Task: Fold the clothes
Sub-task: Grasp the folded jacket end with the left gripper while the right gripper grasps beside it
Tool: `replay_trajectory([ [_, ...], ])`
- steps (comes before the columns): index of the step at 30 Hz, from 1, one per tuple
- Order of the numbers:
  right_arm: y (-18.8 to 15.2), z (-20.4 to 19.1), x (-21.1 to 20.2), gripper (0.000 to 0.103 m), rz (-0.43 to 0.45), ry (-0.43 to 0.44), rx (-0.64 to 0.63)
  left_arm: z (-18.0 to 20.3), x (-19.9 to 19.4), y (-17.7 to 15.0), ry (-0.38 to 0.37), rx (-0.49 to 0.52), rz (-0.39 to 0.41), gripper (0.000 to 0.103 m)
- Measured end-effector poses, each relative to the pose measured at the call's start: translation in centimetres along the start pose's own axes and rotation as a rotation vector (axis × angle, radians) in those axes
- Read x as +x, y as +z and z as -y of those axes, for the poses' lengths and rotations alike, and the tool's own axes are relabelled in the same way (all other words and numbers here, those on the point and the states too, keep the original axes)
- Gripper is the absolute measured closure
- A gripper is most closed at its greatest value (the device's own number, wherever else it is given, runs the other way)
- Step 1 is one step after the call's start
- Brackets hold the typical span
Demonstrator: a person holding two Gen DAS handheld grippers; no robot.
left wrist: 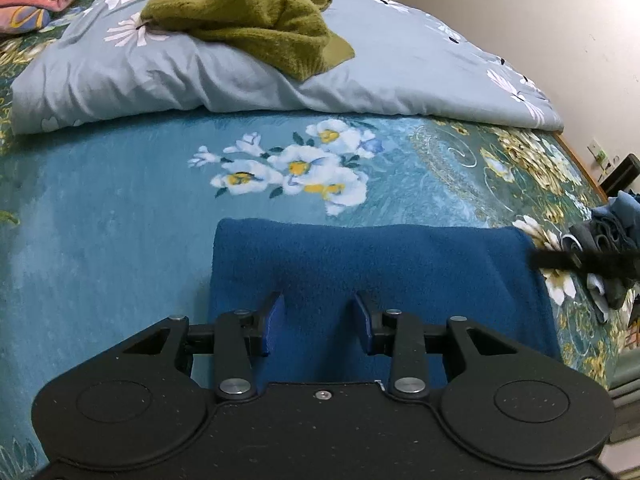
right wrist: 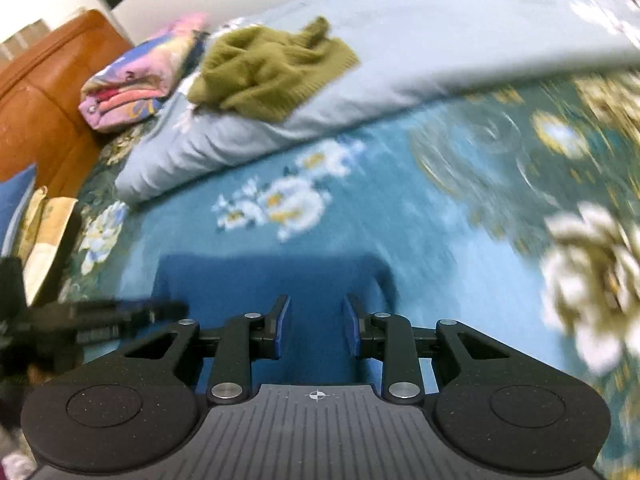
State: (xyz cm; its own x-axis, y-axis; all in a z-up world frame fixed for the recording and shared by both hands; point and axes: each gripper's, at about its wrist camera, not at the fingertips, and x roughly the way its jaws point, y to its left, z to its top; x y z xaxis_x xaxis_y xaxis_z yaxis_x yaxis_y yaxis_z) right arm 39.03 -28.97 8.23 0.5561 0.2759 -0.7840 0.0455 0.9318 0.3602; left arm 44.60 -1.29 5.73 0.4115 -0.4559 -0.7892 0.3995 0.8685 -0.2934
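Observation:
A dark blue fleece garment [left wrist: 380, 264] lies folded flat on the floral bedspread, straight ahead of both grippers. My left gripper [left wrist: 319, 312] hovers over its near left part, jaws apart with only fabric showing below the gap. In the right wrist view the same blue garment [right wrist: 280, 280] sits under my right gripper [right wrist: 316, 316], which is open too and holds nothing. An olive green knitted sweater [left wrist: 248, 12] lies crumpled on the pale quilt farther back; the right wrist view shows that sweater [right wrist: 268, 72] too. The right gripper shows as a dark blur [left wrist: 588, 260] at the garment's right edge.
A pale grey-blue flowered quilt [left wrist: 380, 76] is bunched across the back of the bed. A pink patterned folded blanket [right wrist: 132, 88] rests by the orange headboard [right wrist: 44, 96]. Grey-blue clothes [left wrist: 612, 232] are piled at the bed's right edge. The right wrist view is motion-blurred.

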Motion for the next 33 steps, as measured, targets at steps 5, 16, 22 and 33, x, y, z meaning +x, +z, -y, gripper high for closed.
replay_trajectory([
  [5,0.3,-0.2,3.3,0.081,-0.074,-0.01,-0.023,-0.5,0.5,-0.7,-0.003,-0.008,-0.008,0.068],
  [16,-1.6,0.5,1.5,0.08,-0.042,0.047,0.001,-1.1,-1.9,-0.5,-0.04,-0.12,0.071,0.065],
  [22,-3.8,4.0,-1.1,0.051,0.007,0.048,0.149,-2.1,-3.7,-0.6,0.033,-0.13,0.096,0.036],
  [33,-8.4,8.8,3.8,0.022,-0.126,0.222,0.51,-7.7,1.1,-2.8,-0.164,-0.36,-0.122,0.016],
])
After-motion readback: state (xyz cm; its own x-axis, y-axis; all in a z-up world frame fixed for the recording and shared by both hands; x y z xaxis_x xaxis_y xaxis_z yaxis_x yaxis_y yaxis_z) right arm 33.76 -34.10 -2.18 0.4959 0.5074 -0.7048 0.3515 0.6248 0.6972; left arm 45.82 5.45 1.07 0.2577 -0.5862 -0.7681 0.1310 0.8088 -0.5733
